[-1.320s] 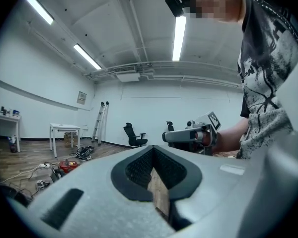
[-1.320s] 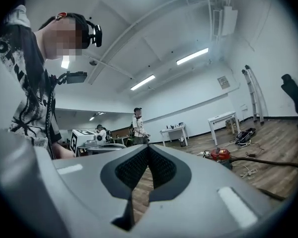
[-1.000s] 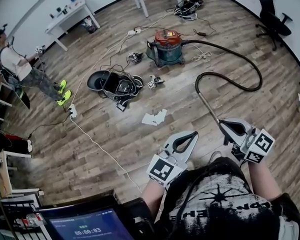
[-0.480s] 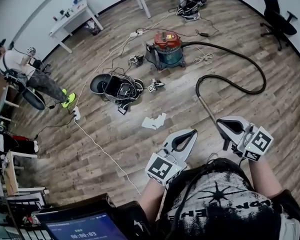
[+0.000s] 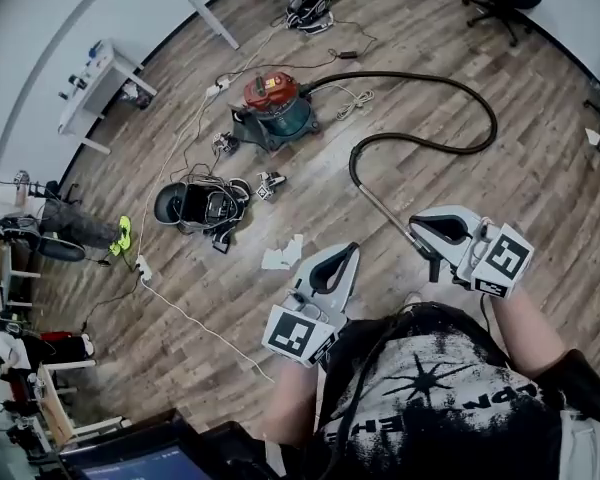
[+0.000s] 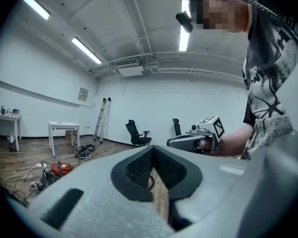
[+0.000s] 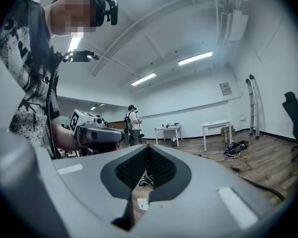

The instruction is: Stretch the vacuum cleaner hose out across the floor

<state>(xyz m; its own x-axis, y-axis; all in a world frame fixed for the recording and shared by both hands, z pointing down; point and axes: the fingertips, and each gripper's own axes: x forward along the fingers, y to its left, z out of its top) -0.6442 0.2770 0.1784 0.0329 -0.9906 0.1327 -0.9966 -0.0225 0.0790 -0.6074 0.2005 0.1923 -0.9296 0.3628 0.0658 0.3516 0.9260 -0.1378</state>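
Showing, in the head view, the vacuum cleaner [image 5: 274, 103] sitting further left in frame than a second ago, with the whole room swinging round it. Reading this as the wearer stepping and turning, not as the machine shifting. Tracing the hose [image 5: 495, 123] from the cleaner out to the right, round a wide bend, back into a tight hook, then down the straight wand [image 5: 388, 215] toward the right claw [image 5: 417, 230]. Keeping much the same looped shape as before, so judging the stretch as barely begun. Losing the wand's near end beneath the right claw, leaving contact undecided from this angle. Holding the left claw [image 5: 350, 255] near its partner over bare floor [image 5: 540, 168], apart from the hose.

Looking along the left claw in the left gripper view: finding both jaws pressed together, gripping nothing, only a sliver of floor showing past the pads.

Looking along the right claw in the right gripper view: finding the jaws likewise closed and empty, nothing but floor showing through the notch. Judging a firm grip on the wand as needed before pulling the loop straight.
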